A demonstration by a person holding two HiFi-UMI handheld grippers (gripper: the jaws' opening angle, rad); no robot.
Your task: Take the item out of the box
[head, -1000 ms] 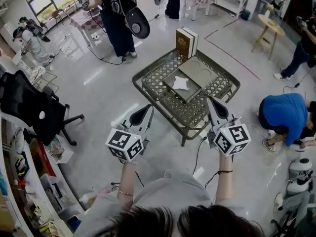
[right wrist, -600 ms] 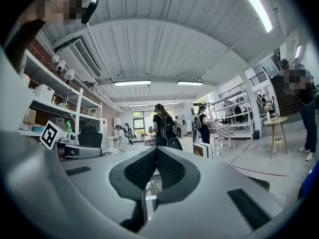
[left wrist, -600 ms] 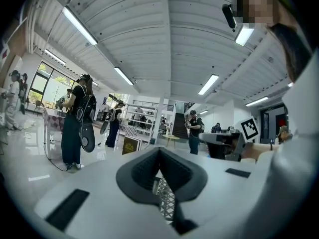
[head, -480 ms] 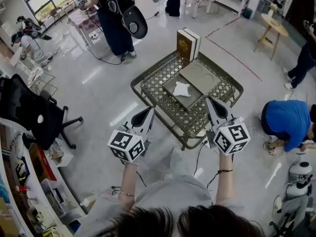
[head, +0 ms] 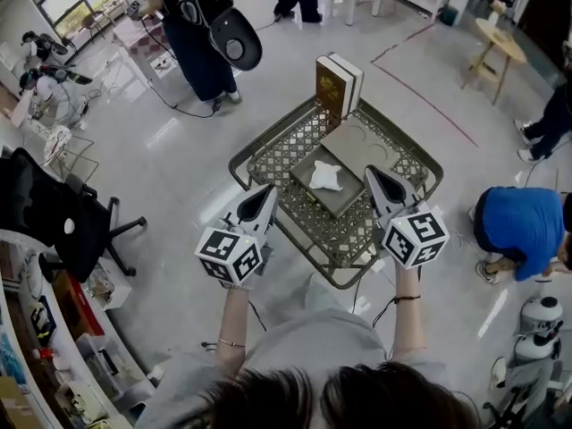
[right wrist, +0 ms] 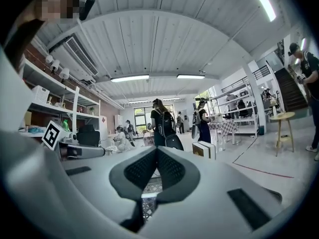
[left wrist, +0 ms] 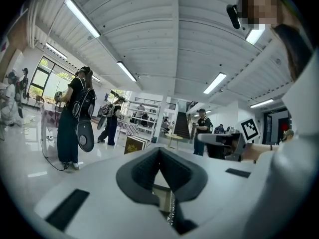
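A low metal lattice table (head: 268,155) carries an open flat grey box (head: 307,191) with a white item (head: 325,176) lying in it. The box's lid (head: 357,138) lies just behind it. At the table's far edge a brown-and-white box (head: 336,80) stands upright; it also shows in both gripper views (left wrist: 135,144) (right wrist: 204,149). My left gripper (head: 268,191) hovers at the table's near left edge, shut and empty. My right gripper (head: 369,172) is over the near right part of the table, right of the open box, shut and empty. Neither gripper touches the box.
A black office chair (head: 54,213) stands at the left. A person in blue (head: 518,222) crouches to the right of the table. Other people stand beyond the table (head: 192,34). A wooden stool (head: 496,47) is at the far right, and a cable (head: 357,284) lies under the table's near edge.
Both grippers have moved forward to the table, from in front of its near edge to over that edge. The table and box now lie closer under them. Both stayed shut.
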